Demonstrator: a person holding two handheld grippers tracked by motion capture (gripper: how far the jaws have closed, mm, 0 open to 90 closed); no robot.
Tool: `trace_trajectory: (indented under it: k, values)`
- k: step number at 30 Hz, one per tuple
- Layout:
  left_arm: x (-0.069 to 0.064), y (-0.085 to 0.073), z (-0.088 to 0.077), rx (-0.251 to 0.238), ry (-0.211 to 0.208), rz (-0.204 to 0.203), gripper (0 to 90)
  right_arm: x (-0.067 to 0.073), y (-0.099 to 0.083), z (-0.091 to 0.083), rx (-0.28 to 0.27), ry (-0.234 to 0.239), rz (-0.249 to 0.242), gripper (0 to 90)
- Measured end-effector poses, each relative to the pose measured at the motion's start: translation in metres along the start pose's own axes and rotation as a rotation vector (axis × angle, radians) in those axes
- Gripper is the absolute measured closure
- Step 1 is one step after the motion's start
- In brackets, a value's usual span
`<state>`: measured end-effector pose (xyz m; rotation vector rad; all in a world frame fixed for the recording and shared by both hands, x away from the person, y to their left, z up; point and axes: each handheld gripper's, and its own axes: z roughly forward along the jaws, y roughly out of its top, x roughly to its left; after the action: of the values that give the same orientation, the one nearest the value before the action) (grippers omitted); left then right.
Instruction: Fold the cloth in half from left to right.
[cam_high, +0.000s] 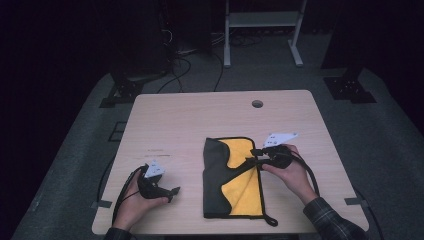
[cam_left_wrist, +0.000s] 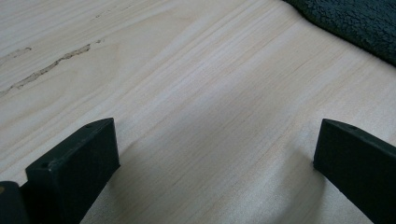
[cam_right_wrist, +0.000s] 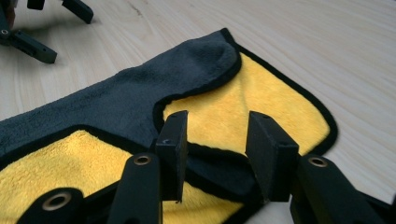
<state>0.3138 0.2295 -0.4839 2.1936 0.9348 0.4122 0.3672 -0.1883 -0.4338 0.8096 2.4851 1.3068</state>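
Cloth (cam_high: 220, 170) mid-worktop (cam_high: 200, 115), approx half folded. My R hand-held gripper (cam_right_wrist: 215, 140) is part open, jaws straddling its edge, not yet pinching. L hand-held gripper (cam_left_wrist: 215, 163) wide open, empty. Fold left to finish.

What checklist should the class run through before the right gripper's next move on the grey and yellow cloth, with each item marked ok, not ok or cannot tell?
1. Cloth lies wholly on the table: ok.
2. Right gripper is over the cloth, with a dark fold of its edge between the fingers: ok.
3. Fingers press on that fold: cannot tell; a gap shows between them.
4. Cloth is folded flat: not ok; the grey flap covers only part of the yellow side and its edge curls.
5. Left gripper is away from the cloth, open over bare wood: ok.
6. Cable is off the cloth: ok.
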Motion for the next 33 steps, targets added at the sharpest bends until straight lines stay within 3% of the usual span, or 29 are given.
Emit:
trace_trajectory:
  k: [16, 23, 33]
  values:
    - [0.000, 0.000, 0.000, -0.002, 0.000, 0.000, 0.0, 0.021, 0.007, 0.053, 0.049, 0.092, -0.012, 56.1]
    - [0.000, 0.000, 0.000, -0.002, 0.000, -0.001, 0.0, 0.028, 0.003, 0.075, 0.102, 0.098, -0.020, 55.6]
    - [0.000, 0.000, 0.000, -0.002, 0.002, -0.002, 0.0, 0.029, 0.003, 0.076, 0.097, 0.051, -0.047, 80.7]
